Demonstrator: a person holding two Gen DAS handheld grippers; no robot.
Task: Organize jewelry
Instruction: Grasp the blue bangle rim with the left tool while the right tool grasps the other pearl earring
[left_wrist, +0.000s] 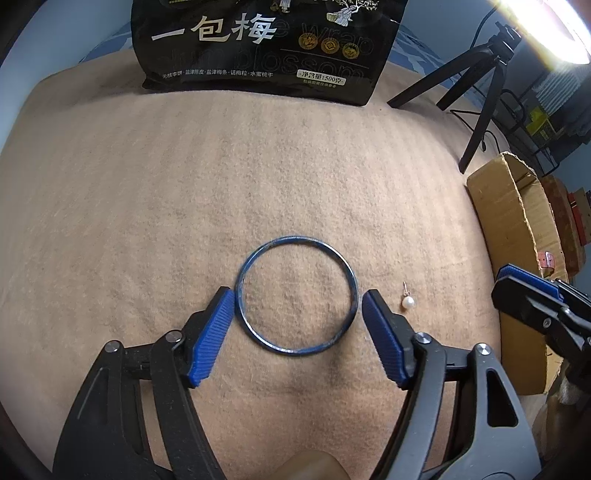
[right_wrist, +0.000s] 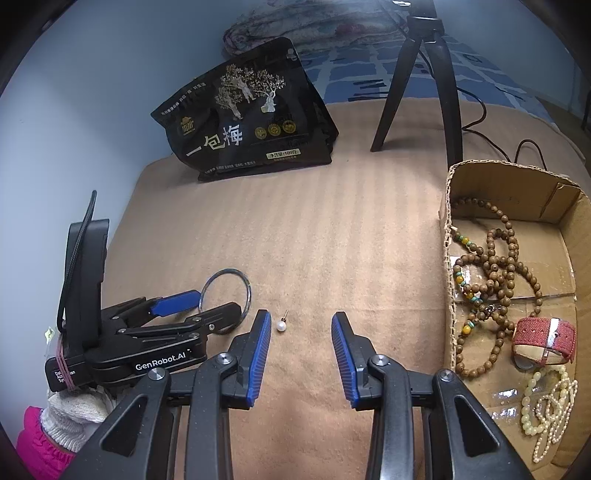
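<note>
A thin blue bangle (left_wrist: 297, 295) lies flat on the tan blanket (left_wrist: 221, 184). My left gripper (left_wrist: 297, 301) is open, with one blue pad on each side of the bangle, close to its rim. It also shows in the right wrist view (right_wrist: 214, 308), around the bangle (right_wrist: 226, 291). A small pearl stud earring (left_wrist: 407, 301) lies just right of the bangle; in the right wrist view the earring (right_wrist: 282, 325) sits beside my right gripper's left pad. My right gripper (right_wrist: 300, 325) is open and empty above the blanket.
A cardboard box (right_wrist: 448, 258) at the right holds wooden bead strings (right_wrist: 495, 266), a red-strapped watch (right_wrist: 543, 341) and pale bead bracelets (right_wrist: 550, 410). A black snack bag (right_wrist: 243, 118) stands at the back. A black tripod (right_wrist: 421, 74) stands behind the box.
</note>
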